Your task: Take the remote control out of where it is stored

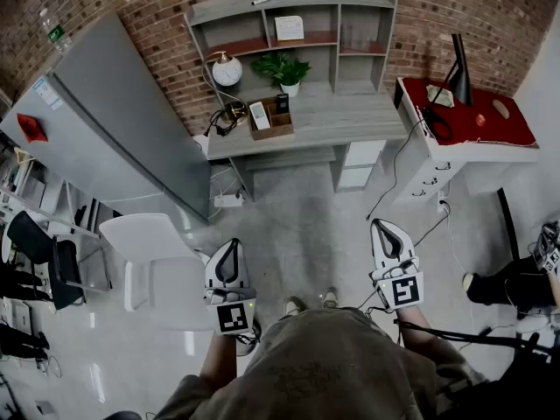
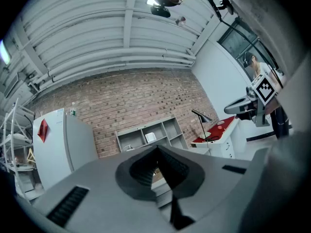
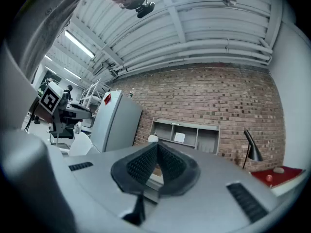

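Both my left gripper (image 1: 229, 245) and right gripper (image 1: 385, 227) have fingers closed and empty, well apart from the white slab-shaped remote control (image 1: 261, 115) in the brown wooden box (image 1: 280, 133) on the grey table (image 1: 350, 116); reaching in shut, I could shove it deeper.

Two grippers are counted: the left gripper (image 1: 231, 248) and the right gripper (image 1: 385, 230). On the single grey worktop (image 1: 350, 116) one wooden box (image 1: 282, 133) is seen, holding one white remote control (image 1: 260, 115) and one dark object (image 1: 283, 103). One potted plant (image 1: 283, 70), one black lamp (image 1: 459, 59) and one white chair (image 1: 153, 261) are counted.
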